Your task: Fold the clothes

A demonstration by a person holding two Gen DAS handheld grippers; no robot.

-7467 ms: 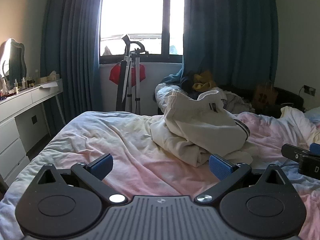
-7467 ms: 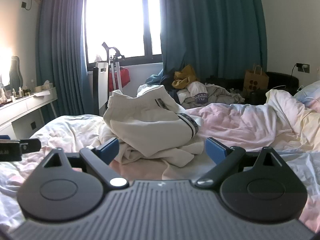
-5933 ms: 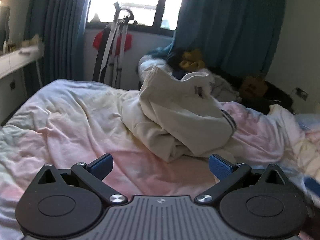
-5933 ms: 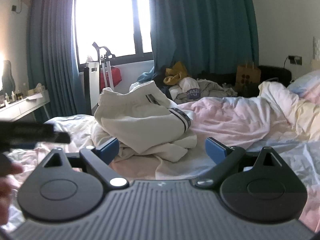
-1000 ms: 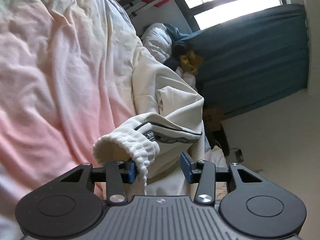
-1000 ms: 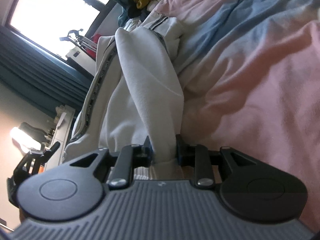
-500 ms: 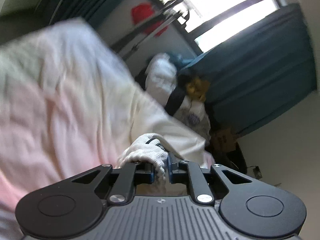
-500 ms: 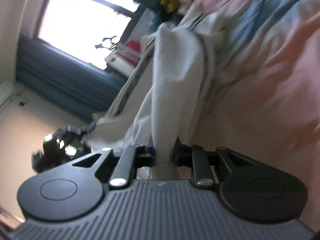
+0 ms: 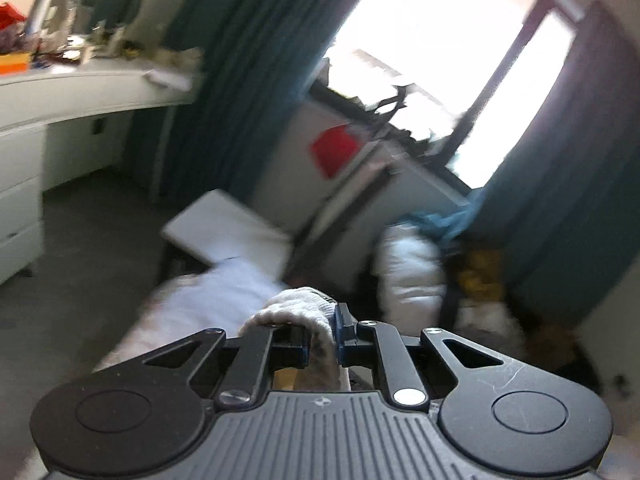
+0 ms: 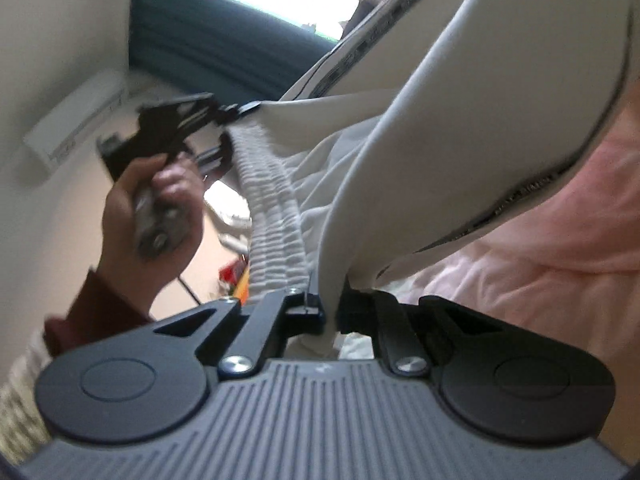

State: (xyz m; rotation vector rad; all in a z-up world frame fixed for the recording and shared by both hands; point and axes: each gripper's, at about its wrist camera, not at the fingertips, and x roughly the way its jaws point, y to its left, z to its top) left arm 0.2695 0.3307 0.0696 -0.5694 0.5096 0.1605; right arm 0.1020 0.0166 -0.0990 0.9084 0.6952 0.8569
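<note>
While the left claw (image 9: 322, 346) pinches the ribbed elastic waistband (image 9: 298, 306) of the cream sweatpants (image 10: 460, 120), the right claw (image 10: 330, 314) clamps a smooth fold of the same garment, so the waistband stretches taut between the two, lifted above the bed.

In the right wrist view the cloth rises straight out of the narrow gap between the jaws and fills most of the frame, hiding much of the room. A dark printed stripe (image 10: 516, 200) curves along one seam. To the right, just beyond the claw, lies the wrinkled pink bedsheet (image 10: 560, 272). To the left the person's left hand (image 10: 156, 216), in a dark red sleeve, grips the other tool's handle. Behind it hangs a white air conditioner (image 10: 76, 120) on the wall.

In the left wrist view, blurred, the gathered knit bulges over the left jaw. Past it lie a pale bed corner (image 9: 224, 296), then a white bundle (image 9: 412, 272) with a yellow garment (image 9: 480, 276) beside it. Farther off stand a white dressing table (image 9: 80, 100) cluttered with small items, teal curtains (image 9: 248, 80), a red patch (image 9: 336, 150) and the bright window (image 9: 452, 60).
</note>
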